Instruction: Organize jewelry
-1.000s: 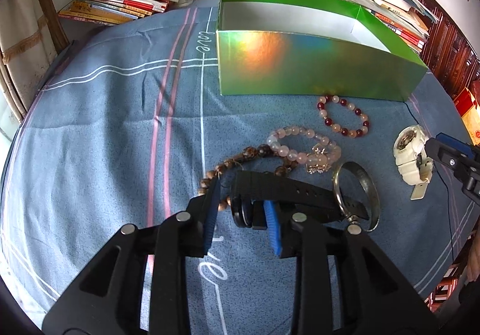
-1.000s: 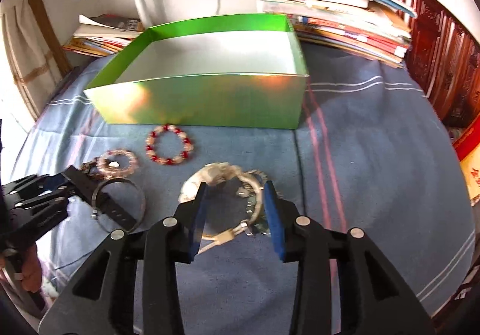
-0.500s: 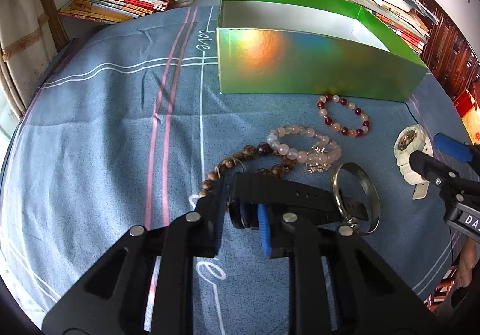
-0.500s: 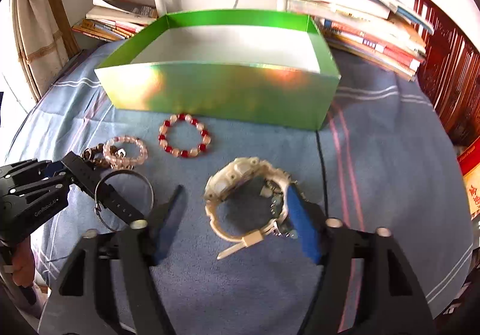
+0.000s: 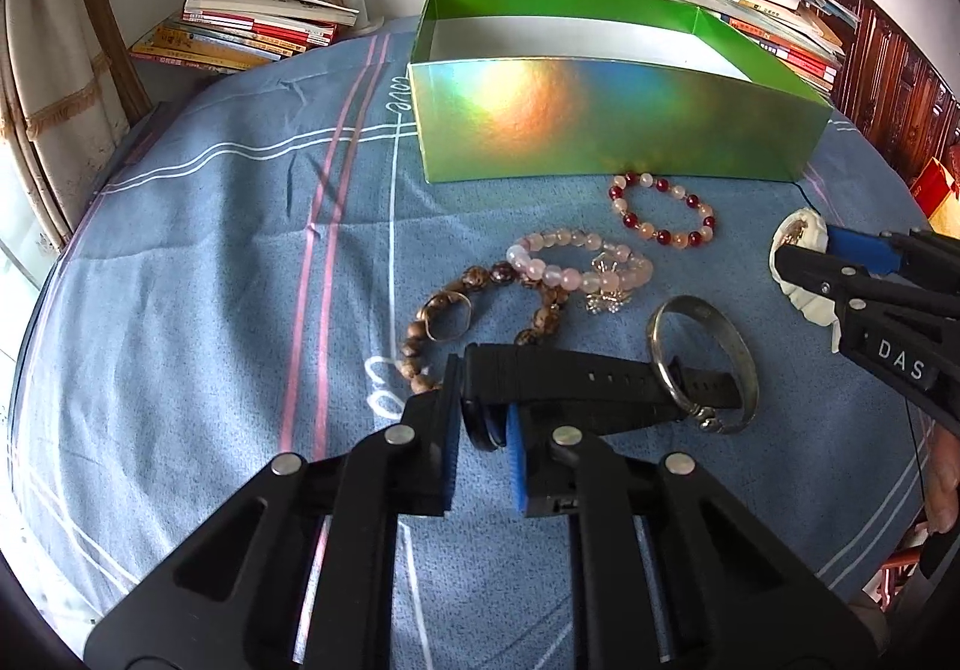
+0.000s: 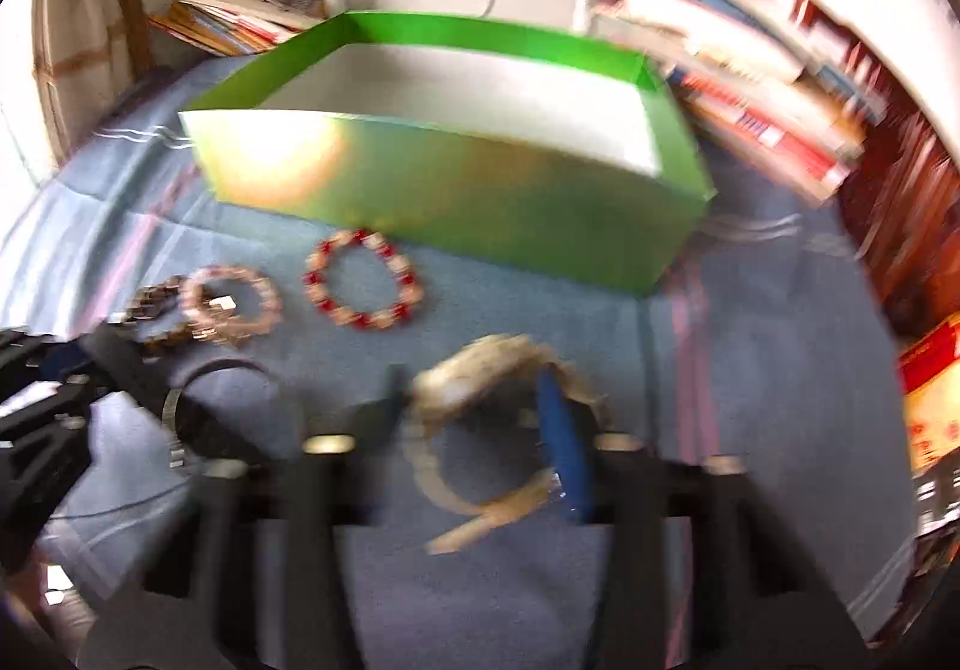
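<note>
The green box point(image 5: 612, 124) stood open at the far side of the blue cloth-covered surface point(image 5: 210, 280), and every piece still lay outside it, on its near side. The black watch point(image 5: 576, 382) lay nearest the left gripper point(image 5: 483, 430), farther from the box than the beads, its strap running crosswise, roughly parallel to the box's front wall. One end of that strap passed through the silver bangle point(image 5: 705, 364), so lifting the watch would probably drag the bangle along. The left gripper's jaws were narrowed to a slim gap around the watch's case end, pads against it on both sides; it looked like a firm pinch.

Between watch and box lay the brown bead bracelet point(image 5: 480, 304), the pink bead bracelet point(image 5: 576, 265) overlapping it, and the red-and-cream bracelet point(image 5: 663, 211) just in front of the box wall.

The white watch point(image 6: 480, 418) sat off toward the box's right end. In the blurred right wrist view, the right gripper point(image 6: 474, 412) straddled it, black finger on one side and blue pad on the other, jaws apart about the width of the watch loop. Whether they already pressed it I cannot tell. Each gripper was nearer its own watch, and the box lay straight ahead of both.
</note>
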A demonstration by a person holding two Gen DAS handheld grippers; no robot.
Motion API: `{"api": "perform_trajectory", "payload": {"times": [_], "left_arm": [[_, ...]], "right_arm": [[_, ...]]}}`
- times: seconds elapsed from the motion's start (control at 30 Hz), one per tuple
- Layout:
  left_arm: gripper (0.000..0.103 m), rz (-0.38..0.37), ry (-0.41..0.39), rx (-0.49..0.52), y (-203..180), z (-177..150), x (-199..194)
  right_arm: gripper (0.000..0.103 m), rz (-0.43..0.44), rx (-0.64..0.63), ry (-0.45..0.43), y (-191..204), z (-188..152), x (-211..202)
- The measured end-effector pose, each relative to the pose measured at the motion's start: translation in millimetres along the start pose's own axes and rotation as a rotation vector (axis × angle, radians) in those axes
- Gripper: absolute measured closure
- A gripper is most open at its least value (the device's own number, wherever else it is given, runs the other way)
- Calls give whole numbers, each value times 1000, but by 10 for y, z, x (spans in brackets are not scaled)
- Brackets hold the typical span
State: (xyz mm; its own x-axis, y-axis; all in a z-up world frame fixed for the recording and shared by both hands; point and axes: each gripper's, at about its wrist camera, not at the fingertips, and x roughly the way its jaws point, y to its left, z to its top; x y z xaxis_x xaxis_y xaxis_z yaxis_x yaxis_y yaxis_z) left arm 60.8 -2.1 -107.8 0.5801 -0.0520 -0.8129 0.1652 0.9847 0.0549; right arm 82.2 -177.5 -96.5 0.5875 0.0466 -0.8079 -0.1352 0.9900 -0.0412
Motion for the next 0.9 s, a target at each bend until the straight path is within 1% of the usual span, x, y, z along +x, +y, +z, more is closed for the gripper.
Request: {"api": "perform_trajectory", "payload": {"times": [0.2,0.4,0.53,0.7,0.8,0.83,0.9], "left_arm": [[90,1,2,-8,13,-7,-5],[91,6,-2,-10,10,-6,-19],[94,4,-36,-28,44,1,-89],[95,6,-69,-31,70,27,-170],[95,8,-89,-51,178,81,-222],[95,10,-98,-63,234,111,-251],[95,12,-115,-83,325,167,-310]], "right_arm": [[75,-16,-11,0,40,-38,-23],[79,-7,17,-4,-23,-65,-71],[79,-16,25,-13,-39,-55,-100],[79,-15,30,-21,-32,-61,-122],[82,-18,34,-33,-35,-44,-163],[86,-17,36,-43,-37,-32,-196],[91,-21,43,-70,-46,-13,-273]]}}
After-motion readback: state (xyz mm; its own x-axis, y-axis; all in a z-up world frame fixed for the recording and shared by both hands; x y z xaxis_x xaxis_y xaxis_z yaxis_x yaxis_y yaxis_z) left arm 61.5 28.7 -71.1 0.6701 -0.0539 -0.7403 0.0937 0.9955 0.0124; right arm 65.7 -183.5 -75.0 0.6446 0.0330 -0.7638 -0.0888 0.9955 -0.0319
